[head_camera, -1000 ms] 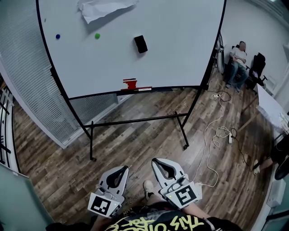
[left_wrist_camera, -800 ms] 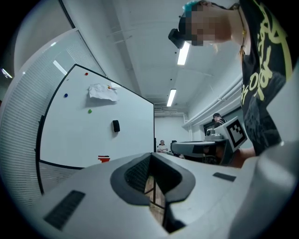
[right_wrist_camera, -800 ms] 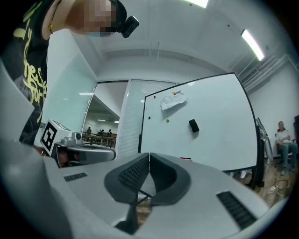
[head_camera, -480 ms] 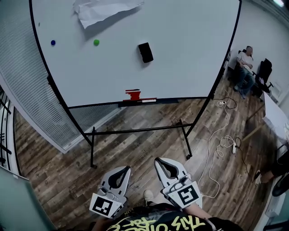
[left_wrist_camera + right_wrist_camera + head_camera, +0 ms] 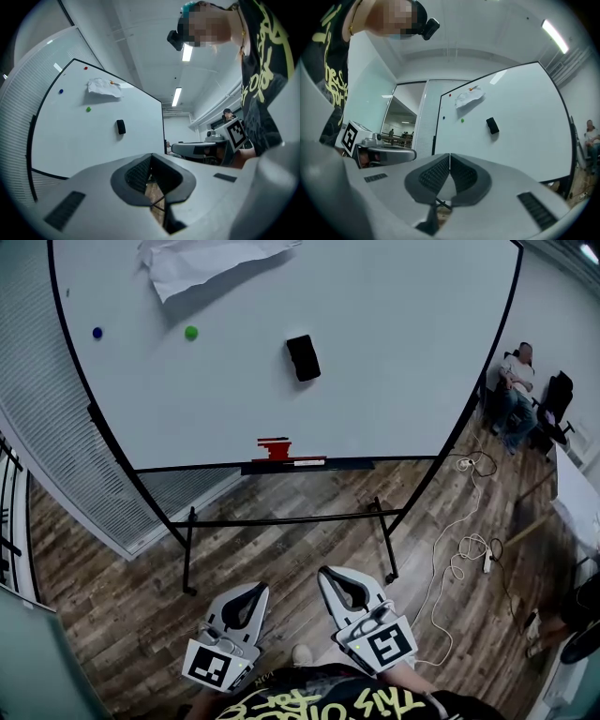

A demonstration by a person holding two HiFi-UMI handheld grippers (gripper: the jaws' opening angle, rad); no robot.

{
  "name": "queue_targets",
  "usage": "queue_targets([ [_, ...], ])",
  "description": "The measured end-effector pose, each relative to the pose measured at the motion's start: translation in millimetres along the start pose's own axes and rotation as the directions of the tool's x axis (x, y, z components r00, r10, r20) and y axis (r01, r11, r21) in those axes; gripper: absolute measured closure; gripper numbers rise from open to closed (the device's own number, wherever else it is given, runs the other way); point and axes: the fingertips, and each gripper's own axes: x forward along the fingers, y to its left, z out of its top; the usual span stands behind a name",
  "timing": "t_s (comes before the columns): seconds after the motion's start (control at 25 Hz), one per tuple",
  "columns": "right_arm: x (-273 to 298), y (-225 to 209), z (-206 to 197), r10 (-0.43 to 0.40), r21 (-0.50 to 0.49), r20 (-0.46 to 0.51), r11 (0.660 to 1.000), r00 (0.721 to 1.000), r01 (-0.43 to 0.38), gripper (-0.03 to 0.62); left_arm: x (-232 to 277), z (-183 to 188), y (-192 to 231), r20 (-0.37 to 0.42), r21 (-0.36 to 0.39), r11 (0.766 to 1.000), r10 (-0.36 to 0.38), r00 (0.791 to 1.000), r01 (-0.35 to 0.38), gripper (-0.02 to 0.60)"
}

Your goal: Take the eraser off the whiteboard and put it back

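Clinging black blocky eraser on smooth whiteboard, crumpled paper above.

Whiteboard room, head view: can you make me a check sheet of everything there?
Surface: white whiteboard on a black stand, mostly bare.
Job's things: black rectangular eraser stuck on the board, not held.
Clutter: crumpled white paper, green round magnet and blue round magnet on the board; red objects at its bottom edge.
Grippers: left gripper and right gripper low near the person, jaws together, empty.
Cables: white cord looping over the wooden plank floor.
Surroundings: seated person far right.
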Motion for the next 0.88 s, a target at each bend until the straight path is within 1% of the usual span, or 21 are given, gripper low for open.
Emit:
queue_targets([
  [0.2, 7.1, -16.3, -5.6, 0.018, 0.002, -0.004, 1.000, 1.000, -0.018, 0.583, 19.3, -0.5, 5.6, 0.007, 0.008, 1.000, 0.012, 1.000, -0.012, 0.575],
  [0.36, 13.6, -24.3, -8.4, 0.048, -0.001, -0.005, 0.999, 0.999, -0.048, 0.583, 32.4, -0.7, 10.6, 0.008, 0.016, 0.999, 0.031, 0.999, -0.031, 0.574],
  [0.48, 18.7, -25.8, -10.4, 0.069, 0.005, 0.001, 0.998, 0.998, -0.069, 0.583, 37.7, -2.6, 11.3, 0.007, 0.011, 0.999, 0.035, 0.999, -0.035, 0.575],
  [0.72, 28.9, -23.4, -15.8, 0.080, 0.022, 0.003, 0.997, 0.997, -0.080, 0.583, 39.3, -4.4, 18.5, -0.004, 0.004, 0.999, 0.044, 0.999, -0.044, 0.575],
  [0.88, 32.5, -23.1, -15.6, 0.083, 0.018, -0.004, 0.996, 0.997, -0.083, 0.583, 37.8, -7.0, 24.6, -0.010, 0.060, 0.998, 0.026, 1.000, -0.026, 0.574],
])
